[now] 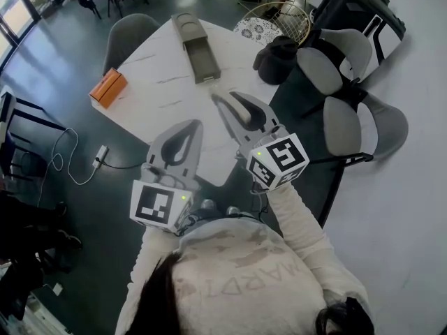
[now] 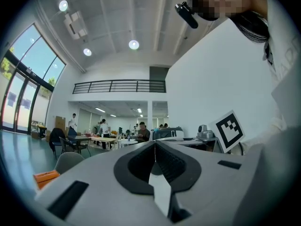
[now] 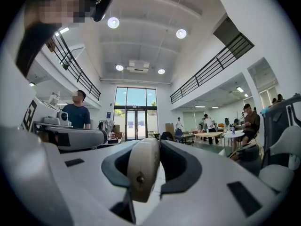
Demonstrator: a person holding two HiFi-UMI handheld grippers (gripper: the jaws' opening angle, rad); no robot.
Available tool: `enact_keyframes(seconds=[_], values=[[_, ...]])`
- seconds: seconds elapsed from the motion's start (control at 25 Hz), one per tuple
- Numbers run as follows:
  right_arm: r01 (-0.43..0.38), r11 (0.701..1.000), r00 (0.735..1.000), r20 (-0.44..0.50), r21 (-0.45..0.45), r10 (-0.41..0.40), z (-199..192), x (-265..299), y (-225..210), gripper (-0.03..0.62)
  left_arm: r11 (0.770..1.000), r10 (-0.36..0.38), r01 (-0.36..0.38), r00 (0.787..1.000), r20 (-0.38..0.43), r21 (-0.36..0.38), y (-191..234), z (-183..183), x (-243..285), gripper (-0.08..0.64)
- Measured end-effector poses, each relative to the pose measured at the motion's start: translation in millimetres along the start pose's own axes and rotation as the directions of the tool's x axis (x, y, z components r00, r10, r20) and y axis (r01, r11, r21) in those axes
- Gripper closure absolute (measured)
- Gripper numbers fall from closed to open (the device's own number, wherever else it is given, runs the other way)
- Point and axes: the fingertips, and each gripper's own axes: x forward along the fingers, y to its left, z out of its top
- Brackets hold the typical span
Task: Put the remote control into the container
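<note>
A cream remote control [image 3: 142, 169] stands end-on between the jaws of my right gripper [image 3: 153, 142], which is shut on it. In the head view the right gripper [image 1: 227, 102] hovers over the near part of the white table [image 1: 160, 89], pointing toward the long grey container [image 1: 197, 49] farther back. The container lies lengthwise with its near end open at the top. My left gripper [image 1: 192, 128] is held beside the right one at the table's near edge. Its jaws [image 2: 154, 144] meet at the tips with nothing between them.
An orange box [image 1: 108, 87] lies at the table's left edge. A black bag [image 1: 276, 58], a wire basket [image 1: 283, 16] and a patterned plate [image 1: 256, 28] sit at the far right. Grey chairs [image 1: 328, 72] stand to the right, and another chair [image 1: 129, 33] at the left.
</note>
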Motion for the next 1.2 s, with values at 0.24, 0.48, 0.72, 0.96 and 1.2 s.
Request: enact_keyframes(seconds=[0.24, 0.48, 0.72, 0.96, 1.2], values=[[0.035, 0.999, 0.999, -0.034, 0.008, -0.035, -14, 31, -11, 0.482, 0.999, -0.036, 0.036, 0.999, -0.004, -0.016, 19, -6, 4, 0.546], [0.069, 0.998, 0.995, -0.069, 0.005, -0.068, -25, 59, -26, 0.482, 0.997, -0.063, 0.062, 0.998, -0.012, -0.042, 33, -12, 8, 0.546], [0.073, 0.997, 0.990, -0.124, -0.003, -0.073, -39, 85, -50, 0.482, 0.996, -0.072, 0.070, 0.997, -0.020, -0.059, 38, -15, 19, 0.546], [0.047, 0.999, 0.983, -0.178, 0.008, -0.045, -59, 118, -78, 0.482, 0.997, -0.032, 0.030, 0.999, -0.020, -0.067, 50, -17, 33, 0.546], [-0.001, 1.000, 0.972, -0.235, 0.012, 0.004, -81, 147, -108, 0.483, 0.997, 0.039, -0.041, 0.999, -0.030, -0.067, 64, -16, 57, 0.546]])
